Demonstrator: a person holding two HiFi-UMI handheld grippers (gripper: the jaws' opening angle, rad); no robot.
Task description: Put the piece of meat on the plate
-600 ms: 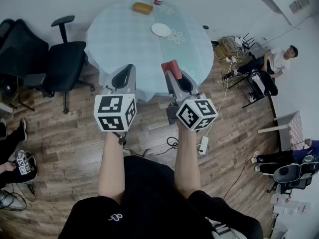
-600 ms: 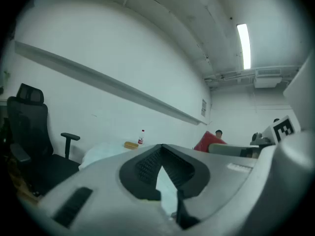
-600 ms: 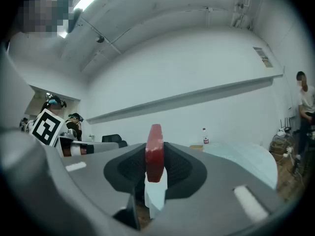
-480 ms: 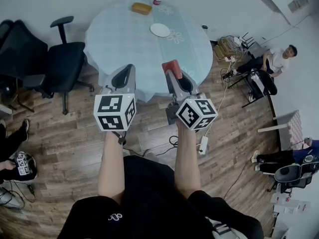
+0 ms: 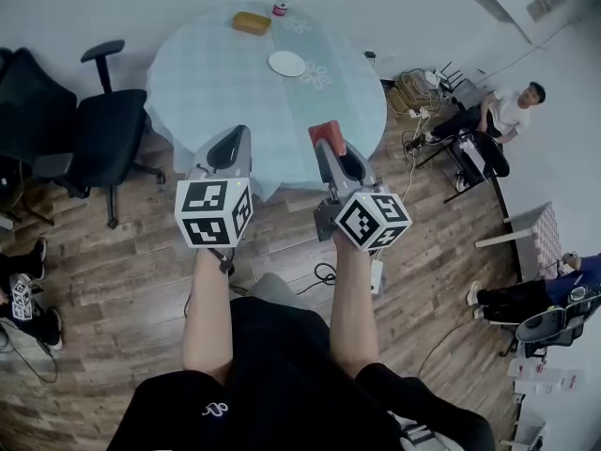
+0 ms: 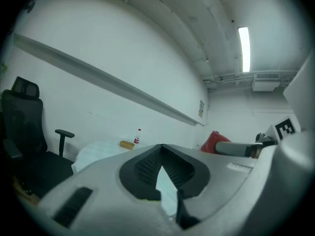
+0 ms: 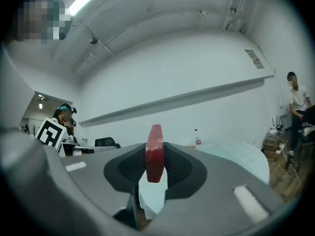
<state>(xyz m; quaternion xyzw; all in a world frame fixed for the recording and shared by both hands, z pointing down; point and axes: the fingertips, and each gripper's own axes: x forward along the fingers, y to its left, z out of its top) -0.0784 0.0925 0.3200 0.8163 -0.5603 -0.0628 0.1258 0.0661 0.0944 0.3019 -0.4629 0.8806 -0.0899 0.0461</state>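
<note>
A red piece of meat (image 5: 325,130) stands on edge between the pads of my right gripper (image 5: 328,137), which is shut on it; the right gripper view shows the meat (image 7: 154,153) clamped upright. My left gripper (image 5: 235,139) is level beside it, shut and holding nothing, its tips meeting (image 6: 161,149). Both hover over the near edge of a round table (image 5: 216,73) with a pale blue cloth. A white plate (image 5: 287,63) lies on the far half of the table, well ahead of both grippers.
A yellow block (image 5: 251,23) and a small bottle (image 5: 280,1) stand at the table's far edge. Black office chairs (image 5: 103,130) are at the left. A seated person (image 5: 507,111), cables and a power strip (image 5: 376,275) are at the right on the wooden floor.
The head view has shifted a little, so the table and plate sit slightly further left in the picture. Both grippers keep their pose, the meat still in the right one.
</note>
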